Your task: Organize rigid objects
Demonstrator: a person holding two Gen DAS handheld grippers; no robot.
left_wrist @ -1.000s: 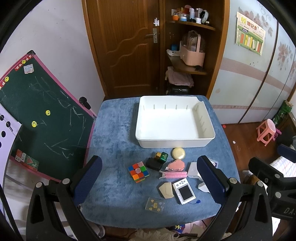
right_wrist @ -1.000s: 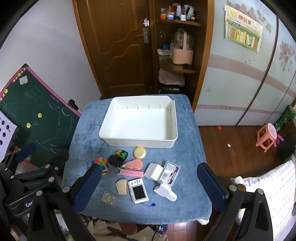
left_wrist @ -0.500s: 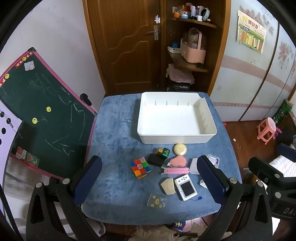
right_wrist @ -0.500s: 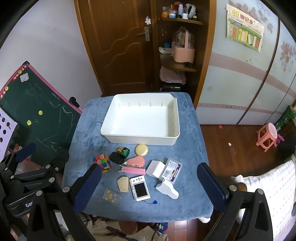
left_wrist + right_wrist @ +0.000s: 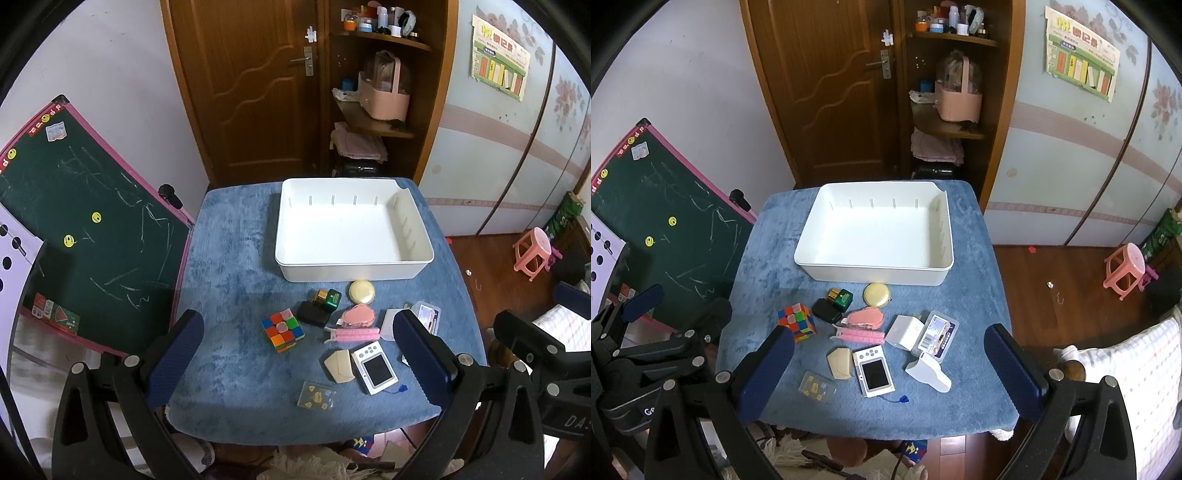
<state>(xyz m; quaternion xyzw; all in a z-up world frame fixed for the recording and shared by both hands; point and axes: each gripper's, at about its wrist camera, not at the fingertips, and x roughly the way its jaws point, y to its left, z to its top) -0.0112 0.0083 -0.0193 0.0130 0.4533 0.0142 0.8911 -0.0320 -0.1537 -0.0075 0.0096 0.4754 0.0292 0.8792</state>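
An empty white bin (image 5: 410, 258) (image 5: 812, 258) stands at the back of the blue-covered table (image 5: 229, 258). In front of it lie several small items: a colour cube (image 5: 282, 329) (image 5: 797, 321), a black case (image 5: 313, 313), a green and gold box (image 5: 328, 298), a round yellow tin (image 5: 362, 291) (image 5: 876, 294), a pink tape dispenser (image 5: 866, 317), a pink comb (image 5: 862, 336), a white toy camera (image 5: 373, 367) (image 5: 874, 370) and a clear card box (image 5: 817, 386). My left gripper (image 5: 299, 362) and right gripper (image 5: 888, 373) hover open and empty above the table's near edge.
A green chalkboard (image 5: 81, 221) leans left of the table. A wooden door (image 5: 251, 85) and corner shelves (image 5: 373, 122) stand behind it. A pink stool (image 5: 1128, 269) is on the wooden floor at right. A white box (image 5: 905, 331) and a white scoop-shaped piece (image 5: 929, 372) lie at front right.
Both grippers have drawn back and up a little, so the table and items sit slightly farther and higher in both views. Nothing on the table has moved.
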